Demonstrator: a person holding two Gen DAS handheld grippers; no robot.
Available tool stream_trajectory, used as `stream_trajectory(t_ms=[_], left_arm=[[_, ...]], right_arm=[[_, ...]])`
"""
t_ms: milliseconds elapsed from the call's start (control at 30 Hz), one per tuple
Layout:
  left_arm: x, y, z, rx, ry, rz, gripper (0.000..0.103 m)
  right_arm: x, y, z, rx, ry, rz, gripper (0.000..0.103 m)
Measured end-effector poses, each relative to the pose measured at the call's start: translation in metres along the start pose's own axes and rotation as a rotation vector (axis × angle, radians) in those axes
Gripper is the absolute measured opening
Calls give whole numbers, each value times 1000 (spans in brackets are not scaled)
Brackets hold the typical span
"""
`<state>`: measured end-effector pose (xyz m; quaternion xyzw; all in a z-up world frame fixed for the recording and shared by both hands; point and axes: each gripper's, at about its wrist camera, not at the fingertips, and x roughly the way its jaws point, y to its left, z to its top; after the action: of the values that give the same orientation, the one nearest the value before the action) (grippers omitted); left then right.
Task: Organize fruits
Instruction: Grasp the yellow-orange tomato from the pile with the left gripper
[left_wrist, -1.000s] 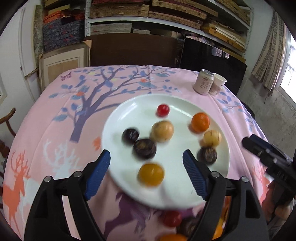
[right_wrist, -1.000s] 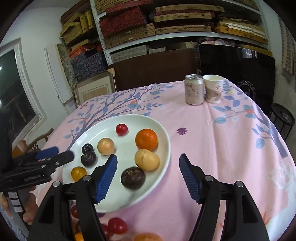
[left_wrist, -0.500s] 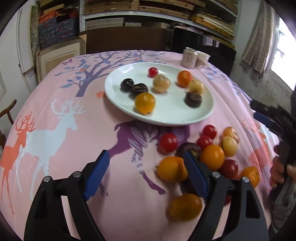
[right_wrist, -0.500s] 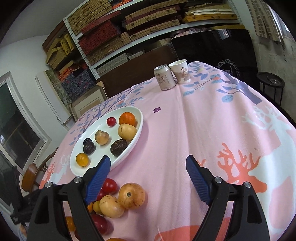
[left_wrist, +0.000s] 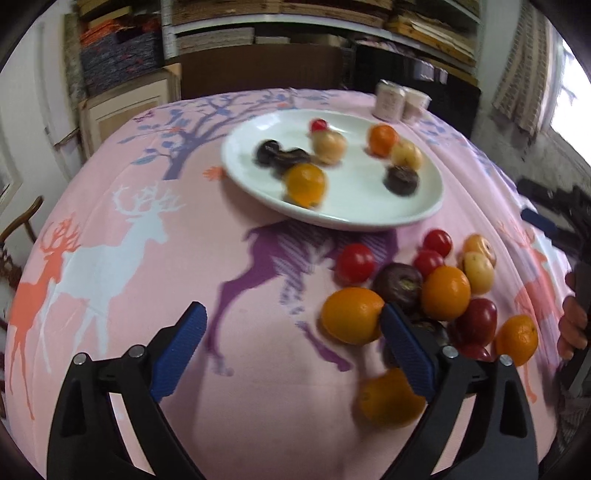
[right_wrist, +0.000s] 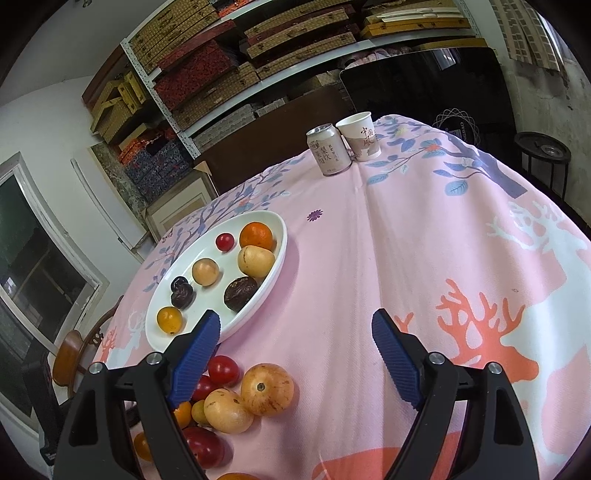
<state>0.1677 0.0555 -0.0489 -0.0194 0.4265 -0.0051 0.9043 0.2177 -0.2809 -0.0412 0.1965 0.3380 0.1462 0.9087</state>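
A white plate (left_wrist: 354, 216) (right_wrist: 266, 288) on the pink tablecloth holds several fruits: oranges, yellow, dark and red ones. A loose pile of fruit (left_wrist: 424, 291) (right_wrist: 229, 398) lies on the cloth near the plate's front edge. My left gripper (left_wrist: 295, 347) is open and empty above the cloth, its right finger beside an orange (left_wrist: 351, 315) at the pile's left. My right gripper (right_wrist: 295, 354) is open and empty, its left finger over the pile and the plate's rim. The right gripper also shows at the far right of the left wrist view (left_wrist: 554, 218).
A drink can (right_wrist: 328, 153) and a paper cup (right_wrist: 360, 136) stand at the table's far edge. Shelves with boxes and a dark cabinet stand behind the table. A wooden chair (right_wrist: 70, 354) stands at the left side.
Both grippers have pulled back from over the plate toward the near table edge. The loose fruit pile has come into view. Both stay open.
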Motion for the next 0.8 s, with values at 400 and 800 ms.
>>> stream_trajectory(t_ms=[400,800], left_arm=[[-20,14,-13,-29,-63,12,92],[-42,-4,-57,99,-25,91,90]], right_arm=[[-1,3,0,-9,5,18,85],[1,2,0,-6,20,22,85]])
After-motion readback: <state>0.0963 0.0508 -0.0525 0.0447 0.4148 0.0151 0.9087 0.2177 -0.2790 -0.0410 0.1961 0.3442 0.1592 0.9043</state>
